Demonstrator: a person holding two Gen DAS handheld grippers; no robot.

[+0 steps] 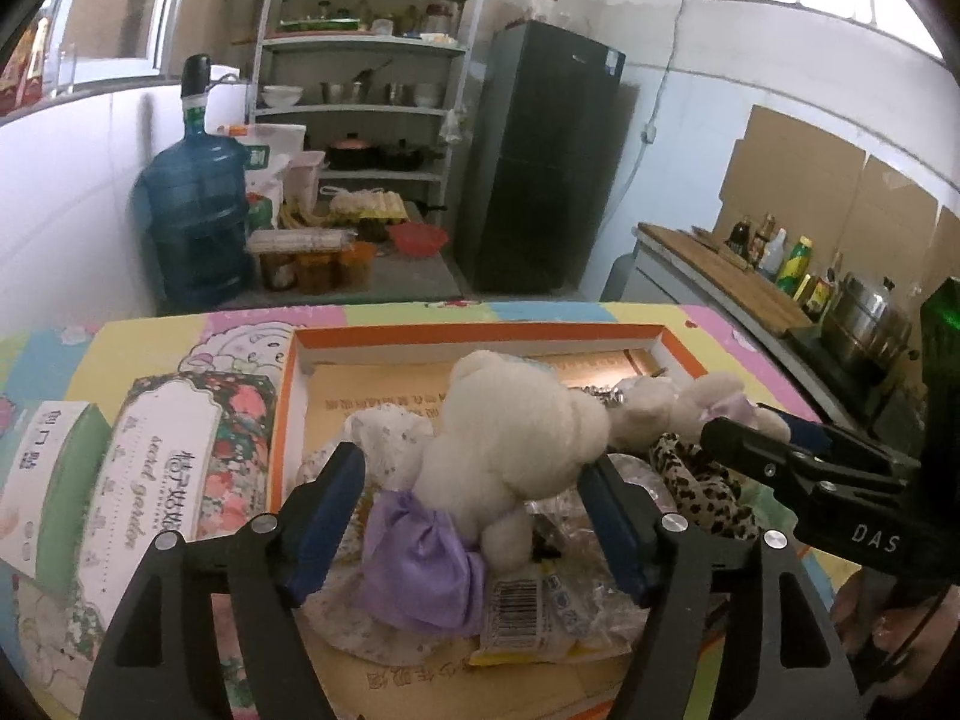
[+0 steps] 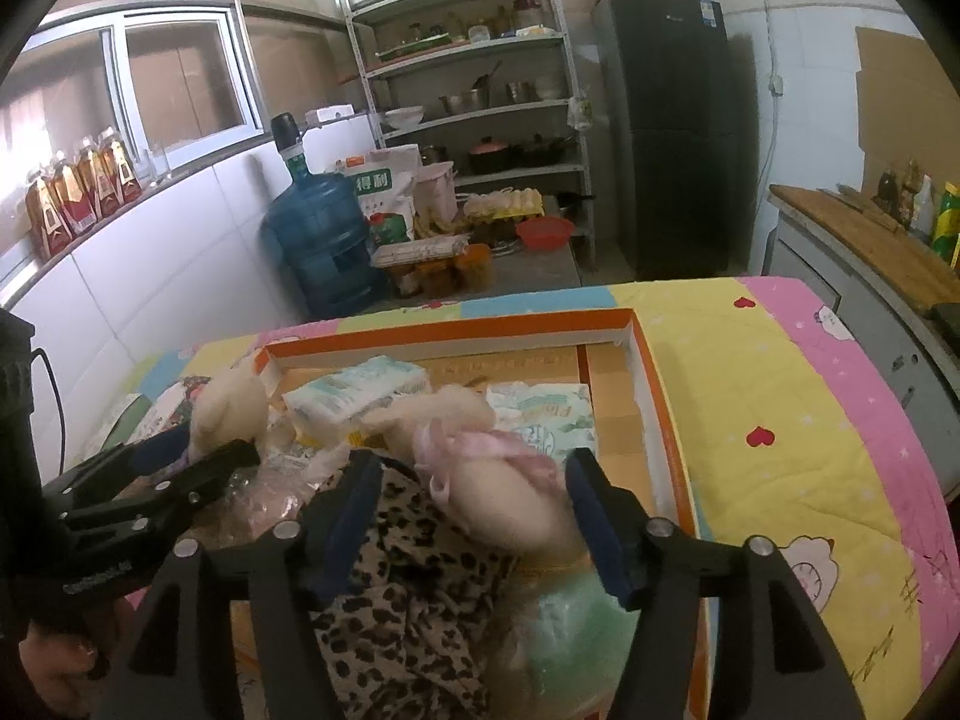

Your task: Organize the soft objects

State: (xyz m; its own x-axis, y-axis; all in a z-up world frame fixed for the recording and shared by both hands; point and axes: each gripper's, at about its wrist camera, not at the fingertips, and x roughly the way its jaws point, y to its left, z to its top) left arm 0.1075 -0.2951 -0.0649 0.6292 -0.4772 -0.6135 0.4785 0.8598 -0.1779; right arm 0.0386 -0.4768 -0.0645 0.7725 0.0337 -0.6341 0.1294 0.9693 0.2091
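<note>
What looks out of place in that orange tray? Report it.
Crinkled plastic wrappers lie among the soft toys in the orange tray, under the white teddy bear. They are packaging, not soft objects.

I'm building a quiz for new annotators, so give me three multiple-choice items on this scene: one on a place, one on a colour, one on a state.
1. Where do the two plush bears lie?
A. in the orange-rimmed box
B. on the shelf
C. on the floor

2. What colour is the cloth on the white plush bear?
A. red
B. purple
C. black

3. How does the left gripper stand?
A. shut on the bear
B. open around the bear
C. shut, empty

Key: 1 A, both sit inside the orange-rimmed box. 2 B, the white plush bear wears purple. 3 B, the left gripper has gaps beside the toy.
</note>
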